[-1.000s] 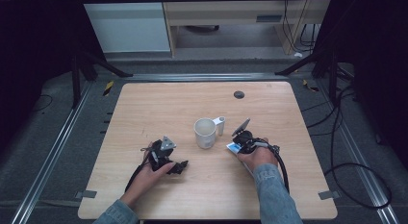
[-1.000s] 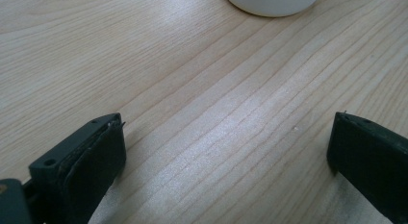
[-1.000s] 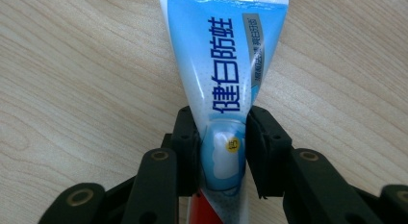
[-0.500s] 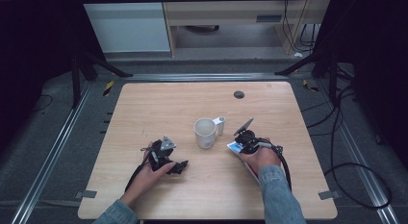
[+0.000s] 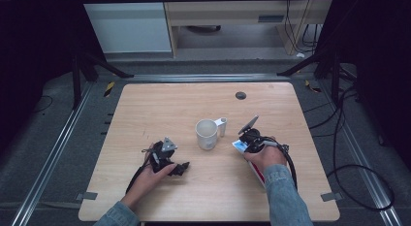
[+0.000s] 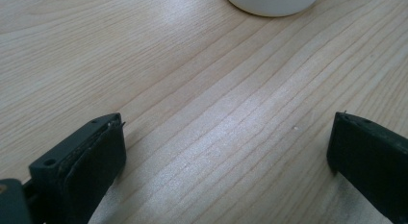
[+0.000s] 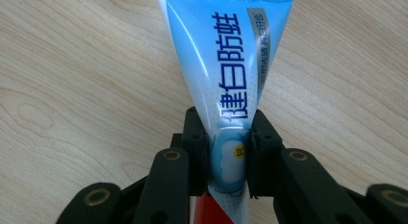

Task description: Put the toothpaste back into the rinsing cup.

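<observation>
A white mug (image 5: 207, 134) with its handle turned to the right stands near the middle of the wooden table (image 5: 169, 104). Just right of it my right gripper (image 5: 245, 141) is shut on a blue-and-white toothpaste tube (image 7: 231, 65); the jaws pinch the tube near its lower end, and it points away from the camera over the tabletop. A red part of the tube (image 5: 259, 173) shows under the hand. My left gripper (image 5: 181, 168) rests low on the table, left of and nearer than the mug, open with nothing between its jaws (image 6: 226, 147). The mug's base (image 6: 272, 2) lies ahead of it.
A black round grommet (image 5: 241, 95) sits in the table's far middle. A black cable (image 5: 292, 163) loops beside the right forearm. Metal frame rails run along both sides of the table, and cabinets stand beyond its far edge.
</observation>
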`<state>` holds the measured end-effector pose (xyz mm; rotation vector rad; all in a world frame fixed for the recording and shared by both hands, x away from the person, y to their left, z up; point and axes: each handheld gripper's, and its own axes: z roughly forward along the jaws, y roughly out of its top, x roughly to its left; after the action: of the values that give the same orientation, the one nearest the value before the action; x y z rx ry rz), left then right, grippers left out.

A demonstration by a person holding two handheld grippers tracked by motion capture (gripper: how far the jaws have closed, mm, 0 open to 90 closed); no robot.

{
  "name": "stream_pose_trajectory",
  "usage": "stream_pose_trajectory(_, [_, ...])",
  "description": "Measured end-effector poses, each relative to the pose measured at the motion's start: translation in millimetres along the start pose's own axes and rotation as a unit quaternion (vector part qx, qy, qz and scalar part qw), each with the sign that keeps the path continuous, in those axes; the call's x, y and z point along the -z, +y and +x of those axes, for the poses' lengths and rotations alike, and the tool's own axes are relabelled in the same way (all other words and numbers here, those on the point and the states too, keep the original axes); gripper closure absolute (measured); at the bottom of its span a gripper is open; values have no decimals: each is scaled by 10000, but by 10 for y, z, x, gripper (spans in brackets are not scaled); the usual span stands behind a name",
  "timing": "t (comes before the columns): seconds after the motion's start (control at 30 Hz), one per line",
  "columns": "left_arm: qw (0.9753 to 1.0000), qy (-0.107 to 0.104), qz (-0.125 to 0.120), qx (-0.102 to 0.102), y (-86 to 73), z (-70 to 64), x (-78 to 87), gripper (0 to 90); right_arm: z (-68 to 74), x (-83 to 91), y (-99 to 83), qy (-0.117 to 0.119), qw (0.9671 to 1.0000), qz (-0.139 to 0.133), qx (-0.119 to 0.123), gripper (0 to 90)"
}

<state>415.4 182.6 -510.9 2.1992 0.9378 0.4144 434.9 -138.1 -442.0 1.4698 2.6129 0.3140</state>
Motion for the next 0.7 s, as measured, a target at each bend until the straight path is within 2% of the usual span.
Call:
stream_pose_trajectory(0.5, [10000,4,-3,-17,0,2,0,0,-44,170,10,-84,9999,26,-50,738])
stream_pose_trajectory(0.7, [10000,2,-1,-18,0,3,1,0,-78,262,38,-98,9999,-112,-86,738])
